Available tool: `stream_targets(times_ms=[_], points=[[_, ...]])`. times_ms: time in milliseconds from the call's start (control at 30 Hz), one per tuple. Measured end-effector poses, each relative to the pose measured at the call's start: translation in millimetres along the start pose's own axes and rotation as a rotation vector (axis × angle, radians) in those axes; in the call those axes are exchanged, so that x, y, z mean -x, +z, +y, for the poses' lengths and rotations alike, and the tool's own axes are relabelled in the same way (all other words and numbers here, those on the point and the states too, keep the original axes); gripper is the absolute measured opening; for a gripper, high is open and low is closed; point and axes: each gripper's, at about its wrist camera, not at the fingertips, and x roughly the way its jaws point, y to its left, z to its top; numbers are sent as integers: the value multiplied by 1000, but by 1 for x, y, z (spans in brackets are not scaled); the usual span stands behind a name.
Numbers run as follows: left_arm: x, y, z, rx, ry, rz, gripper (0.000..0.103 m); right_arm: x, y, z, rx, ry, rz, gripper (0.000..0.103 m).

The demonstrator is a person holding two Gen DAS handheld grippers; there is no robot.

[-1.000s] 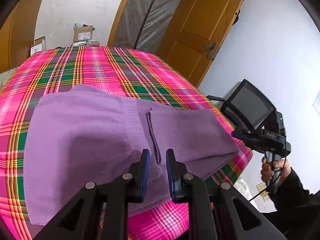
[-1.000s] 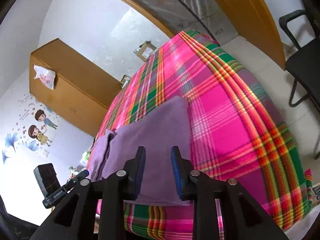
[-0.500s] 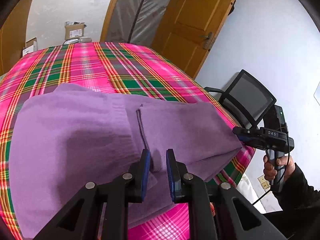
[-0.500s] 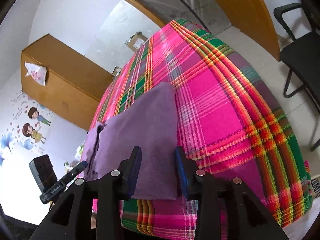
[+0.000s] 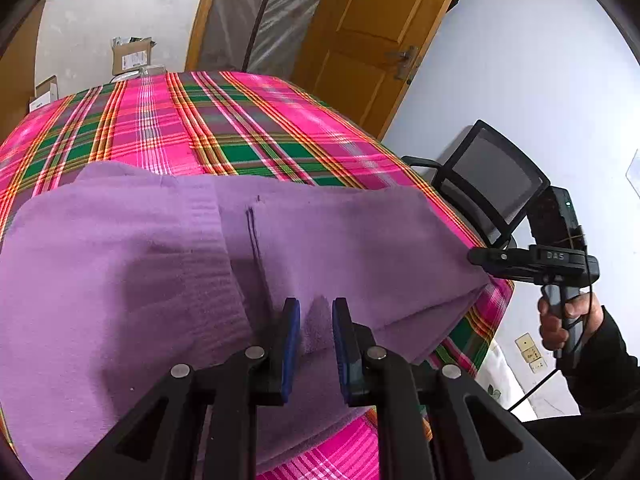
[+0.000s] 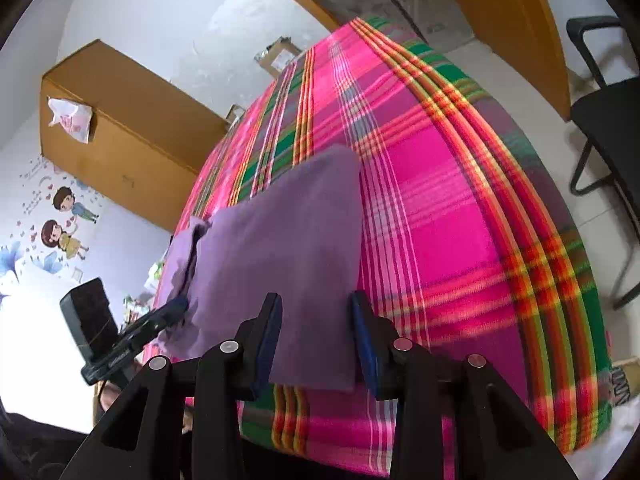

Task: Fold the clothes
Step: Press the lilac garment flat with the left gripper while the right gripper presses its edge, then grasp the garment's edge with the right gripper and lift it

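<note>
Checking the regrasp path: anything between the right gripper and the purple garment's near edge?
Nothing visible. The right gripper stands open over the folded purple garment, whose near edge lies between its fingers on the plaid cloth. The left gripper is off to the side.

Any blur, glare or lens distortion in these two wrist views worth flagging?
Left wrist view: sharp, bed edge bowed by the fisheye, left claw casting a soft shadow on the purple garment. Right wrist view: chair and plaid edge slightly smeared, lower left corner blown out white.
</note>
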Motion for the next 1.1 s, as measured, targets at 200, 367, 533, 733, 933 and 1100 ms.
stream_targets(times_ms=[200,367,533,733,933,1100], points=[[-2,0,2,6,-6,1,16,2,-3,-5,-42,39,78,37],[-2,0,3,9,-11,2,16,2,-5,-10,-102,81,58,37],[-2,0,4,9,-12,2,16,-1,-8,-10,-136,75,15,34],[-3,0,4,10,-13,3,16,-4,-11,-8,-155,34,-26,17],[0,1,3,14,-8,-3,16,3,-8,5,-130,43,-78,13],[15,4,3,23,1,-48,16,14,1,28,-77,92,-128,13]])
